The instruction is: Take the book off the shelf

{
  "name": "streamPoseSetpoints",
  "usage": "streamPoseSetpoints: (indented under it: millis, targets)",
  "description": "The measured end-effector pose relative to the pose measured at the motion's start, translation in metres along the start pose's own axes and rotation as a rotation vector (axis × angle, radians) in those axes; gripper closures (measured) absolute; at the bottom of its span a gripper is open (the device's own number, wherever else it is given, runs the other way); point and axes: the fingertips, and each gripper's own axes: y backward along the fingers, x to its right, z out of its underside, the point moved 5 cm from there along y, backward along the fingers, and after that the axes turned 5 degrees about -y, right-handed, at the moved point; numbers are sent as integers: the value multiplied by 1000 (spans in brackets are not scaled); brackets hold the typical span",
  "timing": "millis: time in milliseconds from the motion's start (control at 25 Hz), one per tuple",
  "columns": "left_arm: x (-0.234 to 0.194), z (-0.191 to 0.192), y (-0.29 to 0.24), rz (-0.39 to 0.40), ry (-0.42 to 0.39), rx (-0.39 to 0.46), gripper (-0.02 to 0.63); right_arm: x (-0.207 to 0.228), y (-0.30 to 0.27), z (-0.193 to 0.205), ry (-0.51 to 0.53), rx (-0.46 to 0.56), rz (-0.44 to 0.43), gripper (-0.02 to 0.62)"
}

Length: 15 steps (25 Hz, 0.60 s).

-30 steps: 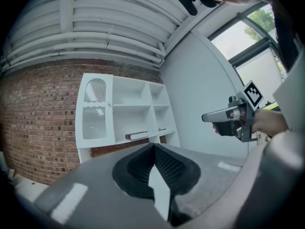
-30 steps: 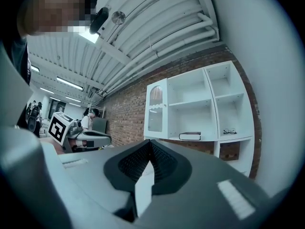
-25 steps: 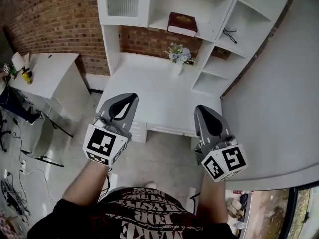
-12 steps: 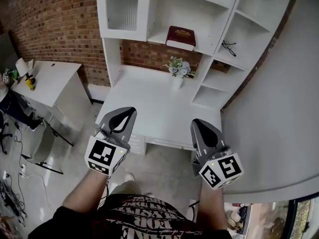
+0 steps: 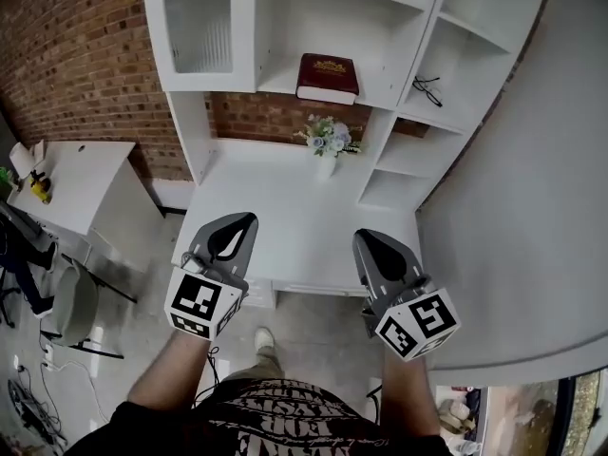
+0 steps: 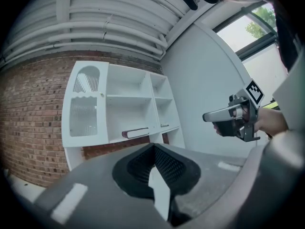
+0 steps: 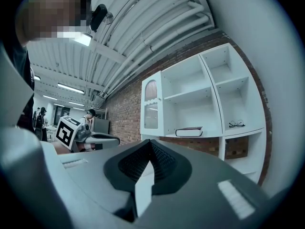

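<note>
A dark red book (image 5: 328, 77) lies flat on the middle shelf of a white shelf unit (image 5: 281, 75). It also shows in the left gripper view as the book (image 6: 136, 133) and in the right gripper view as the book (image 7: 188, 131). My left gripper (image 5: 243, 219) and right gripper (image 5: 365, 237) hang side by side over the desk's front edge, well short of the book. Both are shut with nothing between their jaws. From the left gripper (image 6: 153, 147) I see the right gripper (image 6: 228, 116) off to the side.
A small vase of flowers (image 5: 325, 142) stands on the white desk top (image 5: 285, 217) under the book. Glasses (image 5: 429, 85) lie in the right shelf bay. A white side table (image 5: 66, 174) and a chair (image 5: 74, 304) stand at the left, and a white wall (image 5: 532, 188) at the right.
The shelf unit and book have shifted lower and nearer in the head view as I stepped closer. Both grippers kept their pose and stayed shut.
</note>
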Motion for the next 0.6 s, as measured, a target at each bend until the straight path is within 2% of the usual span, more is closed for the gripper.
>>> streamPoseSetpoints:
  millis: [600]
  targets:
    - [-61,18,-131,93,21,8,604,83,-97,-6,-19,-36,65,572]
